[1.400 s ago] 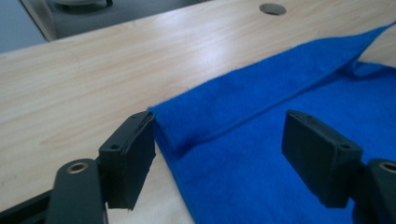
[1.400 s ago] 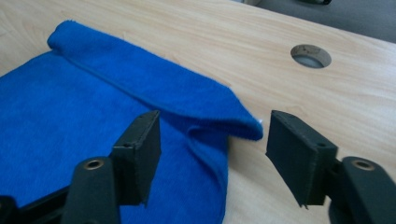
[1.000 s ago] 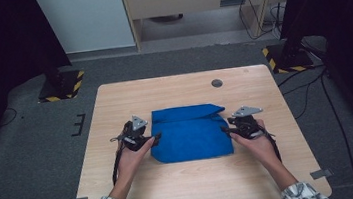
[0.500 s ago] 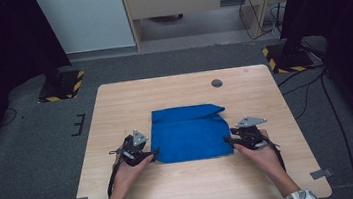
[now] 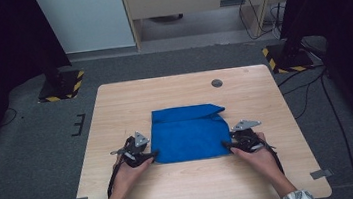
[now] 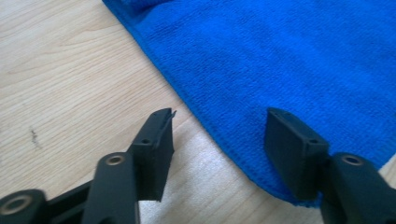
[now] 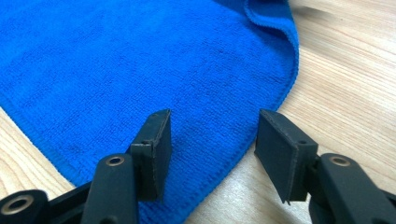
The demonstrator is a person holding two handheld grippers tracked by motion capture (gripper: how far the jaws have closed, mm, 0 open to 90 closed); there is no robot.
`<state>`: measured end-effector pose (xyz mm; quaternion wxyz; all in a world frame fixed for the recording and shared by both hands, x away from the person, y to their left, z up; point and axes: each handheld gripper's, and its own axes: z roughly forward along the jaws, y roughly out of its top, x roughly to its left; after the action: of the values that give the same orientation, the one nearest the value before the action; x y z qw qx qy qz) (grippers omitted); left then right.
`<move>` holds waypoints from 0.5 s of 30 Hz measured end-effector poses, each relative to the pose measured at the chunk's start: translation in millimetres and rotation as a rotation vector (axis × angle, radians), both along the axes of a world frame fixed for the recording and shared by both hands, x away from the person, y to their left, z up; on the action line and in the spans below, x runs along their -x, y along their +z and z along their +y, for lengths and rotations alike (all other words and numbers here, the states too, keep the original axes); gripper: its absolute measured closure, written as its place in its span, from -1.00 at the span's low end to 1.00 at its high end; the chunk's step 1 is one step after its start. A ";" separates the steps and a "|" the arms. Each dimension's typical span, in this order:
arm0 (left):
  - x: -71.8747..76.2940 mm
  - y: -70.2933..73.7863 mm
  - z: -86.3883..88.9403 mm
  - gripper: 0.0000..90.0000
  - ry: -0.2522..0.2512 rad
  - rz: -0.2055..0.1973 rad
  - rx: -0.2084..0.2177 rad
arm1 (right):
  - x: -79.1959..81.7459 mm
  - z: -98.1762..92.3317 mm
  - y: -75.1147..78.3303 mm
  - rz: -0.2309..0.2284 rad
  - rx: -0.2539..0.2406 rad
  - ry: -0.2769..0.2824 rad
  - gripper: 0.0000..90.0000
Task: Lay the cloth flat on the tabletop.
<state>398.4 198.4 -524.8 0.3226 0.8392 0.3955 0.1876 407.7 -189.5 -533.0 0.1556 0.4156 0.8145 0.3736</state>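
Both jaws spread, the left gripper [image 5: 143, 156] and right gripper [image 5: 234, 145] straddle the near corners of the blue cloth [image 5: 188, 134], seemingly positioned to pinch them.

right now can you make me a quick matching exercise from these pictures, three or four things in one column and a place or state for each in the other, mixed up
Things:
1. blue cloth
2. left gripper
3. right gripper
4. dark round spot

Places or states:
A. open at the cloth's near right corner
B. on the table top, beyond the cloth near the far edge
C. lying folded in the middle of the table
D. open at the cloth's near left corner

Pairs: 1-C, 2-D, 3-A, 4-B
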 end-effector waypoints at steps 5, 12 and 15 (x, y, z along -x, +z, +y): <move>1.1 0.0 -0.4 0.28 -0.025 0.017 0.021 | 3.0 4.0 0.8 -0.004 0.015 0.024 0.27; 3.7 -0.2 -2.8 0.67 -0.061 0.027 0.040 | 3.7 4.8 1.1 -0.006 0.013 0.048 0.61; 4.2 0.0 -4.9 0.76 -0.070 0.028 0.039 | 5.0 7.8 1.1 0.000 0.008 0.057 0.81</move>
<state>394.2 193.5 -524.8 0.3395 0.8488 0.3737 0.1567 402.7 -181.8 -531.8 0.1467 0.3916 0.8275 0.3747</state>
